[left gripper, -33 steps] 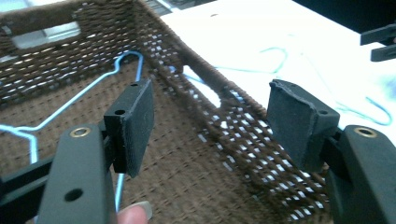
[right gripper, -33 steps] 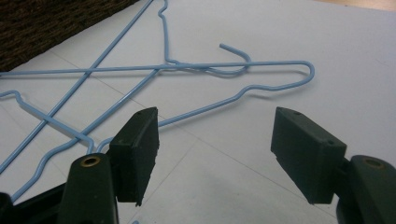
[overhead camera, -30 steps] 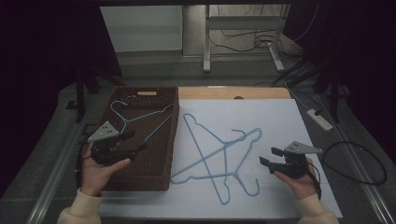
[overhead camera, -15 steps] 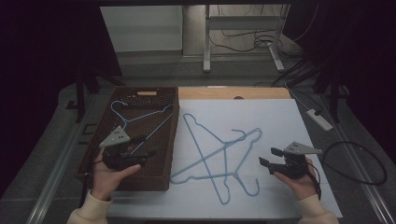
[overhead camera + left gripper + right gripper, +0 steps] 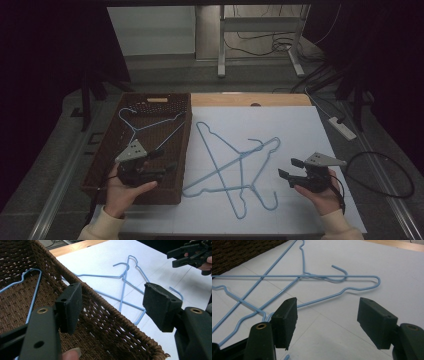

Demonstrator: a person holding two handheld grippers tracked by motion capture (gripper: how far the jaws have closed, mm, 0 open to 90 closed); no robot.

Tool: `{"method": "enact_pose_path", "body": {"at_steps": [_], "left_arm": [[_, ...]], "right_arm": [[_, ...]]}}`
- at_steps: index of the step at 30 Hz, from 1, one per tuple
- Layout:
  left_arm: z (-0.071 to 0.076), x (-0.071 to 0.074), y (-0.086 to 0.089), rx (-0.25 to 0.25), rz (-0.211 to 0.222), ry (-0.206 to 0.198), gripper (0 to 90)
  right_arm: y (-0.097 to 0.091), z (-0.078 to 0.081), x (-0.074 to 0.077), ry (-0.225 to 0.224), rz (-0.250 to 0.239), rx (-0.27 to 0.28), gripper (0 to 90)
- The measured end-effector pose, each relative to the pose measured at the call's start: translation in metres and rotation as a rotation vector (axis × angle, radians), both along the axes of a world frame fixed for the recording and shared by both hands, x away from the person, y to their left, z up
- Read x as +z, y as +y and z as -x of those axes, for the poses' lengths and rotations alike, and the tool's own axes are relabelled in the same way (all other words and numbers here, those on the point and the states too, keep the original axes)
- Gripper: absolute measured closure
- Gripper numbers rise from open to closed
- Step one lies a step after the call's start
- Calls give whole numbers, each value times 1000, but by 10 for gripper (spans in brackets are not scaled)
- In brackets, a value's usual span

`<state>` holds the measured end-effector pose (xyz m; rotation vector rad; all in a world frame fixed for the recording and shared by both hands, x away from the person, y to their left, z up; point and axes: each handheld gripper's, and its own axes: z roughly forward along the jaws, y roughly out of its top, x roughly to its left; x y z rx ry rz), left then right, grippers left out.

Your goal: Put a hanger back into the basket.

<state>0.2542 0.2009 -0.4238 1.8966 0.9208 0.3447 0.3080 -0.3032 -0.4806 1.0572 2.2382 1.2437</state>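
Observation:
A brown wicker basket (image 5: 107, 150) stands at the left with one blue wire hanger (image 5: 150, 125) lying in it. Two more blue hangers (image 5: 235, 167) lie crossed on the white sheet (image 5: 300, 130). My left gripper (image 5: 165, 160) hovers open over the basket's near right part, nothing between its jaws. In the left gripper view its jaws (image 5: 112, 297) straddle the basket rim (image 5: 100, 302), with the basket's hanger (image 5: 32, 290) to the left and the crossed hangers (image 5: 125, 277) beyond. My right gripper (image 5: 289, 168) is open just right of the crossed hangers (image 5: 312, 276); its jaws (image 5: 327, 307) are empty.
A strip of wooden tabletop (image 5: 250, 100) shows behind the white sheet. On the floor at the right lie a power strip (image 5: 342, 127) and a looped black cable (image 5: 385, 175). A metal table frame (image 5: 220, 45) stands at the back.
My left gripper has moved right and nearer across the basket, toward its right rim. The right gripper and all hangers have stayed where they were.

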Motion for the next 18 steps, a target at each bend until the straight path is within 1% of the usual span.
{"method": "enact_pose_path", "body": {"at_steps": [10,13,14,18], "left_arm": [[3,-4,-2,-9,7,9,331],[2,-8,-4,-30,41,33,332],[2,-9,-4,-33,44,37,333],[2,-10,-6,-27,23,32,334]], "right_arm": [[5,-2,-1,12,16,13,332],[8,-3,0,16,31,25,332],[9,-4,0,16,36,27,332],[14,-5,2,20,46,37,331]]}}
